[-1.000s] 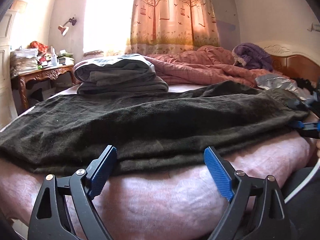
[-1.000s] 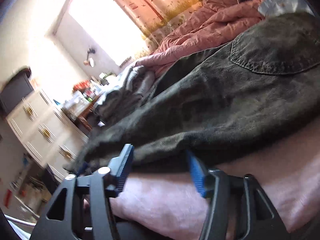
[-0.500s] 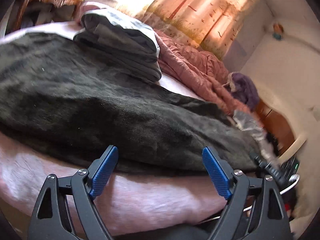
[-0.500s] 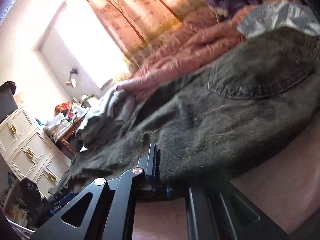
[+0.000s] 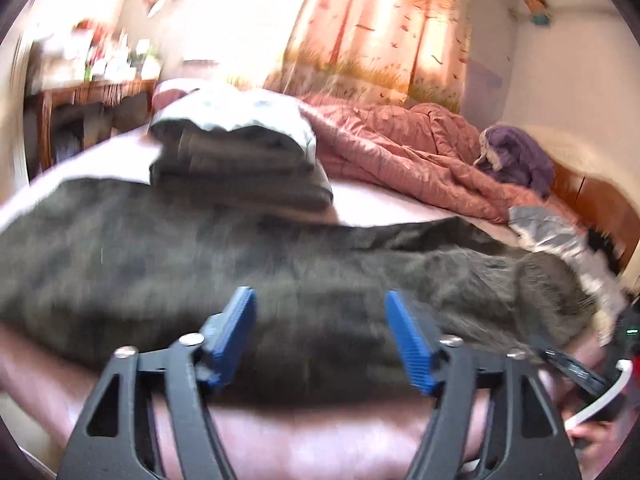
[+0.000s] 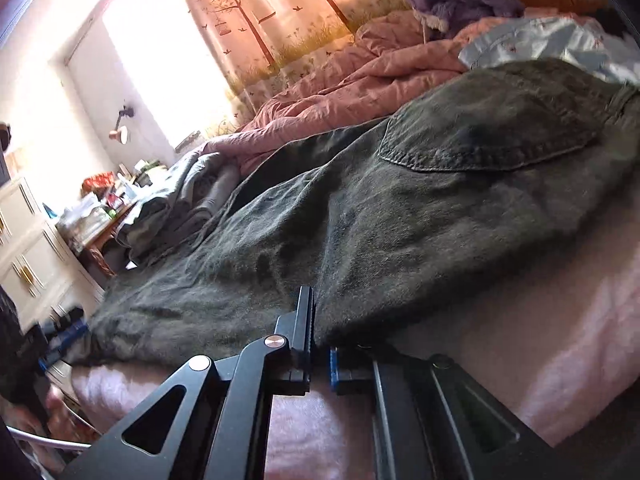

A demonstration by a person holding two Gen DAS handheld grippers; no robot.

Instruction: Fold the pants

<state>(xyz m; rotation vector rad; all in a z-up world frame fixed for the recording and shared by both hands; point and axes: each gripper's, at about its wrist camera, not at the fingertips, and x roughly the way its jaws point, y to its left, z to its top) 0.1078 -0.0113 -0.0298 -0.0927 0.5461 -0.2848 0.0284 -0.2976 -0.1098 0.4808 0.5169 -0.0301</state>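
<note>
Dark olive pants [image 5: 280,248] lie lengthwise across the pink bed sheet [image 5: 300,432], back pocket [image 6: 488,140] facing up at the right end. My left gripper [image 5: 320,336] hovers over the pants' near edge around mid-length. Its jaws are closing, with fabric seen between the blue pads [image 5: 236,332] but not pinched. The left wrist view is blurred. My right gripper [image 6: 318,336] is shut on the near edge of the pants [image 6: 400,220] below the pocket, and the cloth bunches up at its pads.
A stack of folded clothes [image 5: 236,160] sits behind the pants at the left. A crumpled pink quilt [image 5: 400,148] and a purple garment [image 5: 516,156] lie at the back. A light blue cloth [image 6: 540,40] lies beyond the waistband. A cluttered wooden table [image 5: 88,92] and white drawers [image 6: 24,248] stand left.
The right gripper closed onto the pants' near edge. The left gripper rose over the pants, swung its view, and its jaws narrowed.
</note>
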